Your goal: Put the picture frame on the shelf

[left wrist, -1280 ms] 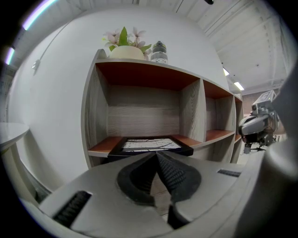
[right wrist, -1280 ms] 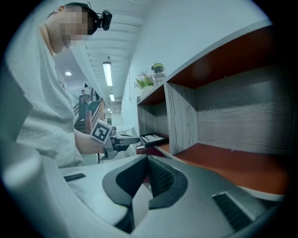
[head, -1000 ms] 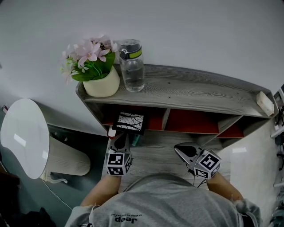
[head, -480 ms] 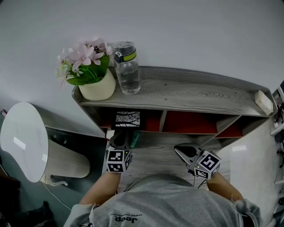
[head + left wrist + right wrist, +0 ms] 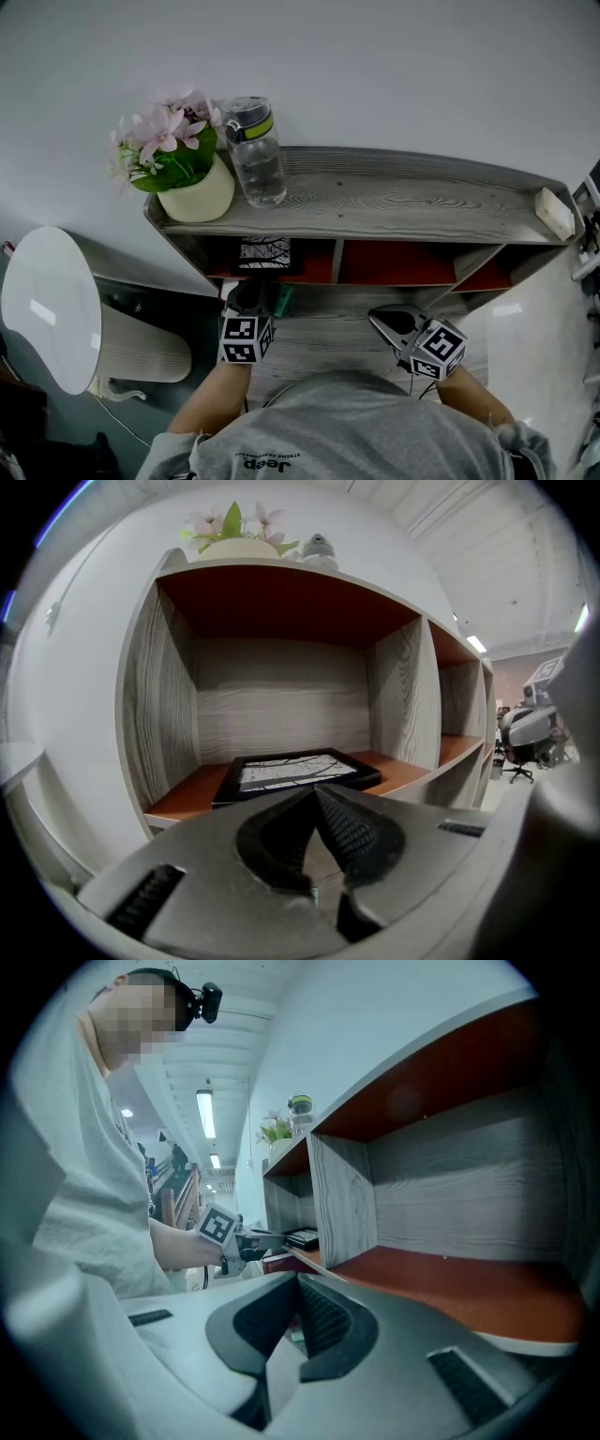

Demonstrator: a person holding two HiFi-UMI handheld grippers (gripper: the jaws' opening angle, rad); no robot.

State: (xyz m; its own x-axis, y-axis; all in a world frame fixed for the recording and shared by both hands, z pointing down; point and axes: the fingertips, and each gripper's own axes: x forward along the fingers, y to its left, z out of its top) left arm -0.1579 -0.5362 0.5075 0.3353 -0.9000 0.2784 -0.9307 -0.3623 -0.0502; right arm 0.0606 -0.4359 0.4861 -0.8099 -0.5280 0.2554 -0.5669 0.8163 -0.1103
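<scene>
The black picture frame (image 5: 264,253) with a white branch print lies flat on the red floor of the shelf's (image 5: 394,202) left compartment, partly under the top board. In the left gripper view the frame (image 5: 291,772) lies just beyond the jaws. My left gripper (image 5: 251,296) is shut and empty, just in front of that compartment and apart from the frame. My right gripper (image 5: 382,319) hovers over the lower wooden board before the middle compartment, jaws together with nothing between them. The right gripper view looks left along the shelf's front at the left gripper (image 5: 246,1239).
A pot of pink flowers (image 5: 192,187) and a clear water bottle (image 5: 255,155) stand on the shelf's top at the left; a small white block (image 5: 555,214) lies at its right end. A white round-topped bin (image 5: 56,309) stands left of the shelf. A small green thing (image 5: 284,298) lies beside the left gripper.
The frame lay skewed at the compartment's front; now it lies squarer and farther in. The left gripper shifted slightly left. The right gripper has not moved.
</scene>
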